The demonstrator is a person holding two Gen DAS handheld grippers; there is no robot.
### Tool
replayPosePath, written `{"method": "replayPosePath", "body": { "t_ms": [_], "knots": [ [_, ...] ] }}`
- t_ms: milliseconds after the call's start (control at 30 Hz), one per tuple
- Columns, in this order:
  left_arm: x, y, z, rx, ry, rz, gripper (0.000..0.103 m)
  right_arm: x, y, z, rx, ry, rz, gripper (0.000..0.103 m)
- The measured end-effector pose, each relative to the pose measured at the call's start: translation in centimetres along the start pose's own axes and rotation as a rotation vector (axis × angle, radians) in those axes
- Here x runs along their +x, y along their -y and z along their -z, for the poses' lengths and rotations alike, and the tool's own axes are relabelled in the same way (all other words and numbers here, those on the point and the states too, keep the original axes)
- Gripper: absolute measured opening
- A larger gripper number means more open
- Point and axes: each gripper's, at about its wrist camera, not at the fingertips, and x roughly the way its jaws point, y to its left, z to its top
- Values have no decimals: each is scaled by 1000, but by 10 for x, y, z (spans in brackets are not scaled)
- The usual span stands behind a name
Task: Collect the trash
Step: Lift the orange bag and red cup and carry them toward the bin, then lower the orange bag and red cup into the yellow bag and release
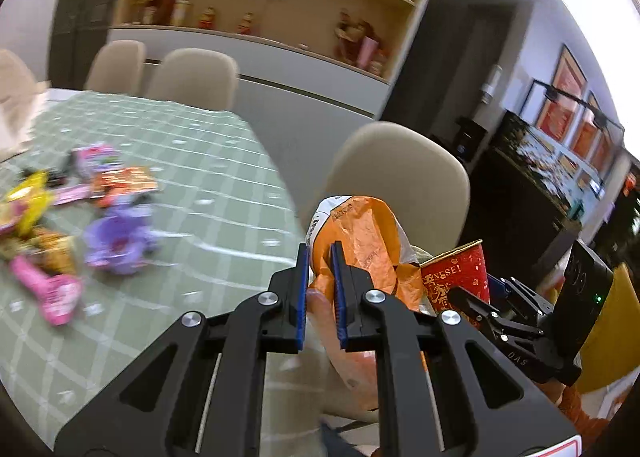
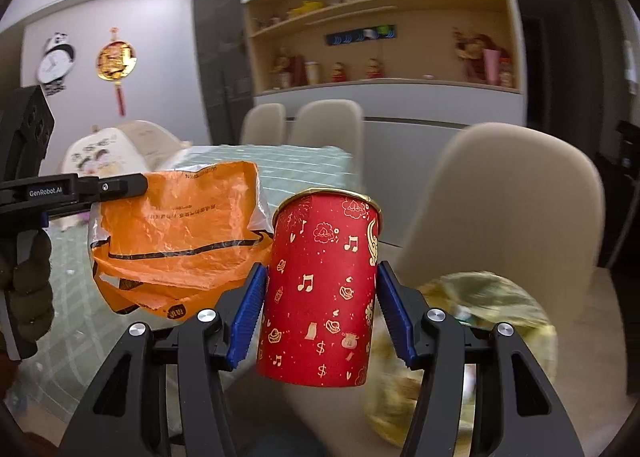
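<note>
Left wrist view: left tongs [image 1: 319,289] pinch an orange plastic bag [image 1: 362,241], held up beside the desk [image 1: 208,193]. Right tongs [image 2: 320,309] clamp a red paper cup [image 2: 324,289] upright, just right of the bag. Wrappers [image 1: 60,225] lie on desk w/ green checked cloth, blurred.

Crumpled orange plastic bag [image 2: 176,245] aloft beside upright red paper cup [image 2: 320,289] with gold symbols, both off the table.

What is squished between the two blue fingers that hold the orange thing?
The left gripper pinches only the crinkly orange plastic bag; nothing else sits between its pads. The left wrist view shows it best.
</note>
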Motion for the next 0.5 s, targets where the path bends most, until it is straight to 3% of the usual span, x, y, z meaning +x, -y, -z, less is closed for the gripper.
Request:
{"method": "replayPosePath", "body": {
  "t_ms": [300,500],
  "knots": [
    [121,73,-1,99,-142,110,10,-6,96,19,135,-28,124,53],
    [185,96,5,97,-231,149,10,8,128,24,180,-59,167,53]
  ]
}}
